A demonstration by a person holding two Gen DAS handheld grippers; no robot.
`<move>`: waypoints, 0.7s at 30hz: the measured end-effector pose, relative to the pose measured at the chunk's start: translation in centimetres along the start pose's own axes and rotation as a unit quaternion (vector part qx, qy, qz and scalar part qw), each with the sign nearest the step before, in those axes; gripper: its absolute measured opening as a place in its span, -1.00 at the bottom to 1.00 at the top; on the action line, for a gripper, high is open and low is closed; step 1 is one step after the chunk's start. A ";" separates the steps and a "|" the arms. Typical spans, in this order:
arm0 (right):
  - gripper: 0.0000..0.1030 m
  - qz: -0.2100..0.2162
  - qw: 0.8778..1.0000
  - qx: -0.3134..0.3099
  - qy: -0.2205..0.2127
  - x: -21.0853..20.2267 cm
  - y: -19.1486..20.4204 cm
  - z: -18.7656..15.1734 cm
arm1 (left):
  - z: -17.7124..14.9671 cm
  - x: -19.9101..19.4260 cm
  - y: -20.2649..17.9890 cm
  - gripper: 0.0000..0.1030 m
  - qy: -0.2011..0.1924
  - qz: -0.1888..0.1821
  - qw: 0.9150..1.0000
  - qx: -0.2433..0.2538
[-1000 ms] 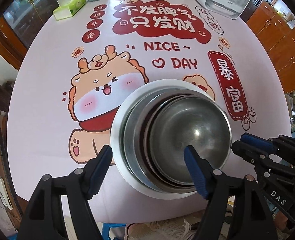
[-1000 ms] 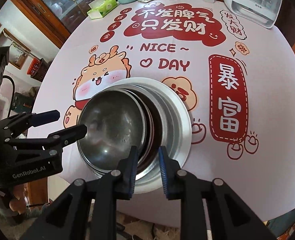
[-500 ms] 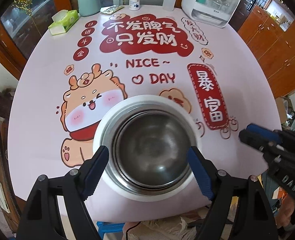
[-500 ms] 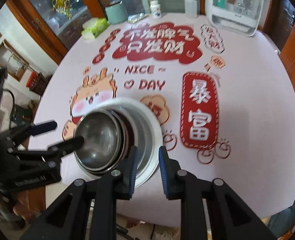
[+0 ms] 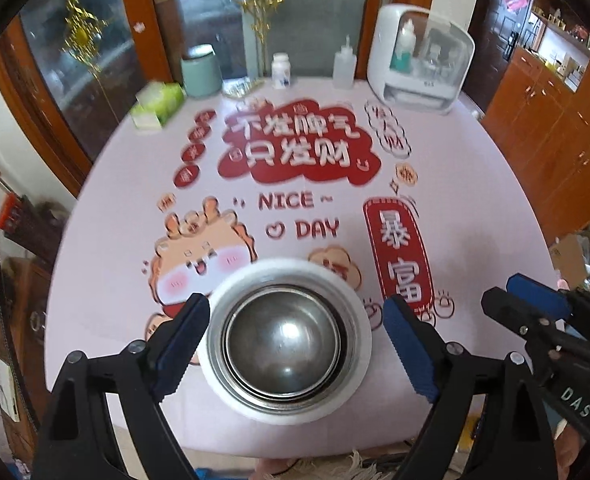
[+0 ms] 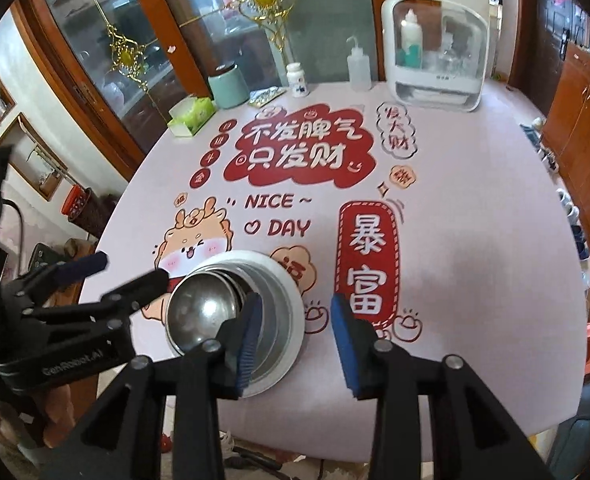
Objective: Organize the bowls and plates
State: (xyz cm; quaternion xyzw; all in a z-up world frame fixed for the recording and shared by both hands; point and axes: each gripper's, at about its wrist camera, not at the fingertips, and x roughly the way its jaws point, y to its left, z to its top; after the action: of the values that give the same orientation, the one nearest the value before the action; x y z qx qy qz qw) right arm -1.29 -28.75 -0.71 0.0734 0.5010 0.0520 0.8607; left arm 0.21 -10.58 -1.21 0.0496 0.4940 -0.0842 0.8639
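A stack sits near the front edge of the counter: steel bowls nested one inside another, all resting in a white plate. The stack stands on the pink printed cloth, just in front of the cartoon dragon and below the words "NICE DAY".

The left claw hangs above the stack with its jaws opening wide; the stack shows between the blue pads, yet they press on nothing. The right claw is above the plate's right rim, its jaws also opening, empty, one pad in front of the plate and the other over bare cloth.

Along the far edge stand a tissue box, a green canister, a pill bottle, a squeeze bottle and a white appliance.
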 end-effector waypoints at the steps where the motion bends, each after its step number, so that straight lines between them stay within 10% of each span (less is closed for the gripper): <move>1: -0.30 -0.001 1.000 0.001 -0.002 -0.2 -0.1 0.0 | 0.0 -0.5 -0.3 0.72 -0.006 0.004 1.000 0.000; 21: -0.30 0.002 0.999 -0.015 -0.029 -2.0 -0.6 -0.3 | -0.8 -3.1 -2.3 0.72 -0.054 0.029 0.998 -0.016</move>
State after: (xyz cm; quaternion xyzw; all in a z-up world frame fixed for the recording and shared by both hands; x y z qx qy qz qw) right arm -2.51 -29.63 0.78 0.0635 0.4746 0.0592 0.8759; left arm -2.42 -12.45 1.02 0.0456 0.4466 -0.0543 0.8919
